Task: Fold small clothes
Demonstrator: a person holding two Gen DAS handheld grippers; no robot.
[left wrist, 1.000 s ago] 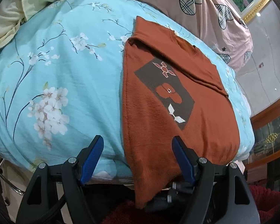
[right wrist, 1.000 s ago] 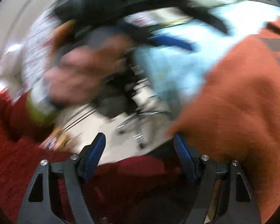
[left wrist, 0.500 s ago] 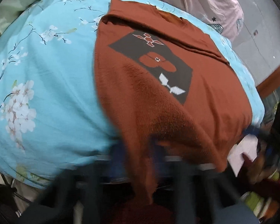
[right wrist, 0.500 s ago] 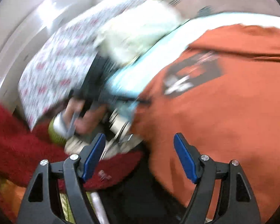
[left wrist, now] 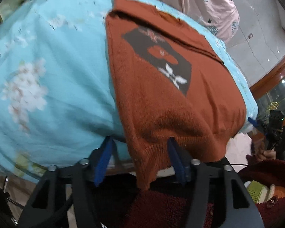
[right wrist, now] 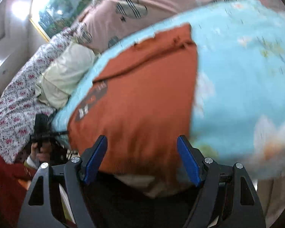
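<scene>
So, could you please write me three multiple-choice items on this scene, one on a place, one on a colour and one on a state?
1. Where does the sweater lie?
A. on the blue quilt, hem over its near edge
B. on the floor
C. on a hanger

2. What colour is the sweater?
A. green
B. rust orange
C. white

3. How does the right gripper stand?
A. shut on the sweater
B. shut on nothing
C. open

Key: 1 A, as the sweater lies flat on the quilt and its hem droops past the edge. 2 B, as both views show rust-orange knit. 3 C, as its blue pads stand wide apart and press nothing.
</scene>
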